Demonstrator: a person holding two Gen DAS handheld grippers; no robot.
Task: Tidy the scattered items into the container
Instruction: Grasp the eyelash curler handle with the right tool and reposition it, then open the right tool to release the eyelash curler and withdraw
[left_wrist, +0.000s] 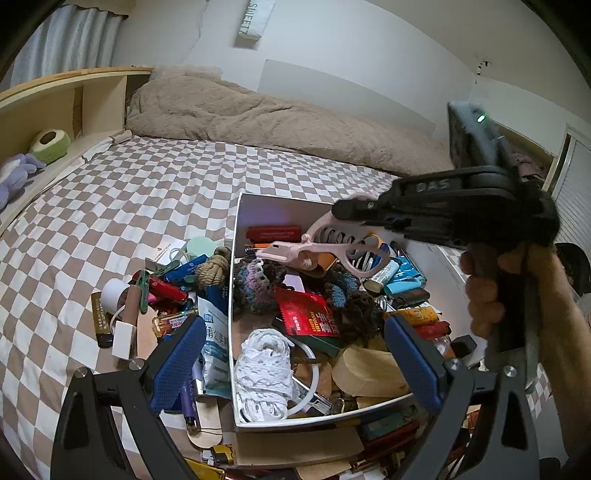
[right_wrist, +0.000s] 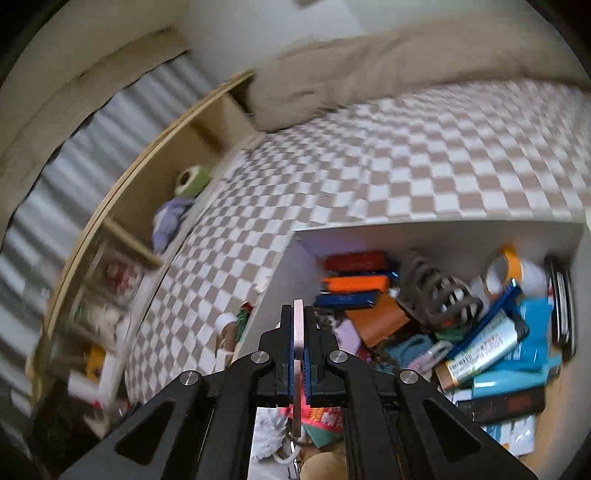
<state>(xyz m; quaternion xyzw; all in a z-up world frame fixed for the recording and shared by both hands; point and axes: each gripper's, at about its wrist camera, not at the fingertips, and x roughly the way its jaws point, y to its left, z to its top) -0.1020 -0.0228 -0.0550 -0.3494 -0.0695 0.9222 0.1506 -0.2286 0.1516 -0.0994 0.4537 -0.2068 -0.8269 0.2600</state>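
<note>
In the left wrist view, a pink hand grip trainer (left_wrist: 332, 243) is being held above the white container (left_wrist: 236, 295) at centre frame, clamped by its upper handle in the right gripper (left_wrist: 347, 208), which is being carried by a hand (left_wrist: 491, 288) at the right edge. In the right wrist view, the pink handle (right_wrist: 298, 332) is being pinched edge-on between the blue pads (right_wrist: 308, 376), the jaws being pressed together on it. The left gripper (left_wrist: 295, 369) is being kept wide apart low in the frame, one blue pad at lower left over the scattered pile and the other at lower right over the container, with nothing between them. The container is being shown crowded with lighters, a red booklet (left_wrist: 306, 314), crochet yarn and a white cord bundle (left_wrist: 264, 373). More loose items (left_wrist: 162, 295) are lying on the checkered bedsheet (left_wrist: 147, 192) just left of the container's wall.
</note>
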